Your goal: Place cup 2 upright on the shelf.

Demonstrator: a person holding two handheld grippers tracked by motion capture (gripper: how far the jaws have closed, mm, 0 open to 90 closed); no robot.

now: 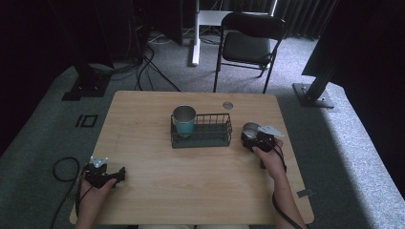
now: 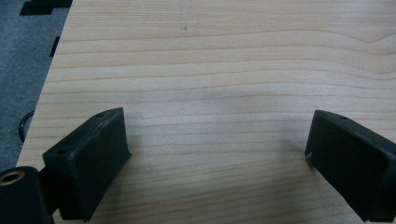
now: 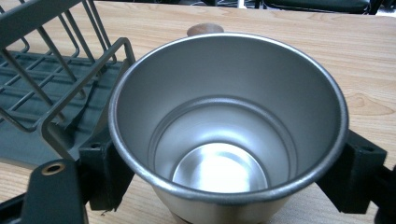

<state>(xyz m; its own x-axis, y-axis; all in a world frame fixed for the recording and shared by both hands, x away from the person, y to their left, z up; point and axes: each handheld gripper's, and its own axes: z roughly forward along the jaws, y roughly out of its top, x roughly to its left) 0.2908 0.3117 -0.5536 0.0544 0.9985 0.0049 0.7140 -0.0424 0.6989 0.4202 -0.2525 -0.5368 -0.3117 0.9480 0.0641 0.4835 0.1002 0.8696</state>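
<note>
I am holding a steel cup between the two black jaws of my right gripper, one jaw pressing each side of its wall just under the rolled rim, so the jaws are standing about a cup's breadth apart and closed onto it. The cup is sitting upright, mouth toward my camera, just to the right of the wire rack, whose corner is almost touching my left jaw. A teal cup is already standing in the rack's far-left end in the high view, so I judge I am carrying this second one over to join it.

To do it well, I am thinking of lifting straight up until the base clears the rack's top rail, moving across to the free compartment beside my left jaw, then lowering level so the base settles on the tray rather than on a wire. The wall is smooth, brushed and slightly tapered, so it could slide down out of a light grip; I am keeping the squeeze firm and the cup vertical.

The rack is thin, dark, coated wire over a flat tray, light enough to shift if nudged. The table is pale, matte wood grain. My left gripper is resting near the table's near edge, jaws spread wide with nothing between them.
</note>
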